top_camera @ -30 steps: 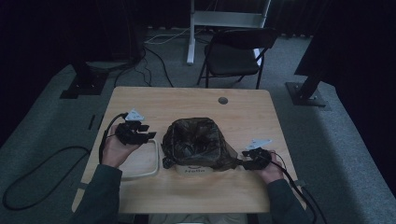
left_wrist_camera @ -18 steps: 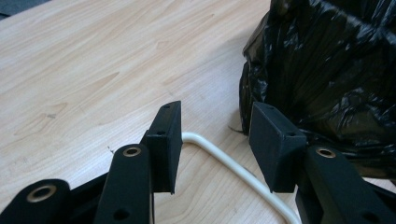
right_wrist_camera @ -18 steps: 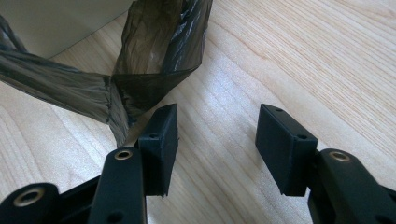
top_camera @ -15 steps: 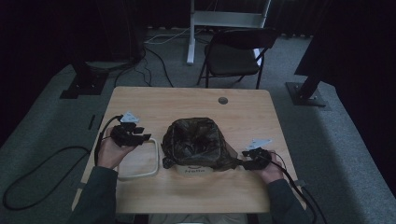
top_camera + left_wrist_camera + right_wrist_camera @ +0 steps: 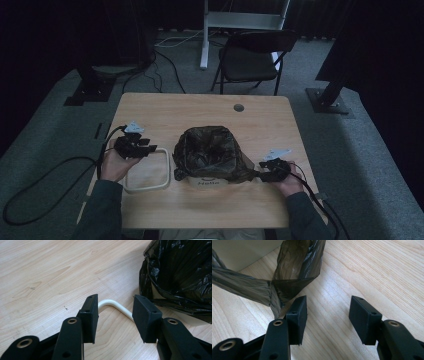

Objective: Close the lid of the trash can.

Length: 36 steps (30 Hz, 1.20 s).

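left gripper (image 5: pixel 115 315) jaws spread over white frame (image 5: pixel 117 307); right gripper (image 5: pixel 328 320) spread, empty; bag (image 5: pixel 210 152) at 12 o'clock is likely snagged.

- Table (image 5: pixel 150 107): pale wood with fine grain lines.
- Bag (image 5: pixel 210 150): glossy black, crinkled; its stretched corner looks translucent brown in the right gripper view.
- Bin (image 5: pixel 207 183): cream where it shows under the bag, with small dark lettering.
- Ring (image 5: pixel 147 187): cream-white.
- Left gripper (image 5: pixel 113 315) and right gripper (image 5: pixel 327 318): matte black jaws with brass-coloured rivets.
- Chair (image 5: pixel 255 55): black.
- Floor (image 5: pixel 45 140): grey carpet.
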Available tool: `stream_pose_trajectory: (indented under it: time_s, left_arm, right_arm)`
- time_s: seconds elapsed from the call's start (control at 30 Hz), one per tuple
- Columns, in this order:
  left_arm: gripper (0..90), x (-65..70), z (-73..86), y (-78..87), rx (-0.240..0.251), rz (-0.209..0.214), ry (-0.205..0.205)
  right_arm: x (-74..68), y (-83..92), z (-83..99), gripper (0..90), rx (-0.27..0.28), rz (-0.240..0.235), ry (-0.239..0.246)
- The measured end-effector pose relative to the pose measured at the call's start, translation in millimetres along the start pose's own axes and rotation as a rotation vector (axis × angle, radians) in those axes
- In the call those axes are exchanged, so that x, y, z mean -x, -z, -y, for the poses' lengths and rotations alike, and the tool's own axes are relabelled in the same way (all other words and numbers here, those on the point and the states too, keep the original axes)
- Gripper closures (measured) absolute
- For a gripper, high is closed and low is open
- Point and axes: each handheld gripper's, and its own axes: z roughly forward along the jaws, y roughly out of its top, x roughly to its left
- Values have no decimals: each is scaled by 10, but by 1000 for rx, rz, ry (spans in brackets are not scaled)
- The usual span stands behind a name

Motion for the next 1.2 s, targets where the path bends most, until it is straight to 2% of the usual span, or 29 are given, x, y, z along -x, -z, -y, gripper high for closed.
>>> stream_pose_trajectory:
  time_s: [0.2,0.43,1.2]
  left_arm:
    - [567,-17,7,-18,-14,-14,-4]
    - [562,-43,39,-24,-5,-27,-2]
    - [556,-216,234,-63,-40,-56,47]
  right_arm:
    - [1,0,0,481,-1,-1,1]
    - [1,0,0,481,0,-1,1]
    - [0,0,0,480,0,-1,0]
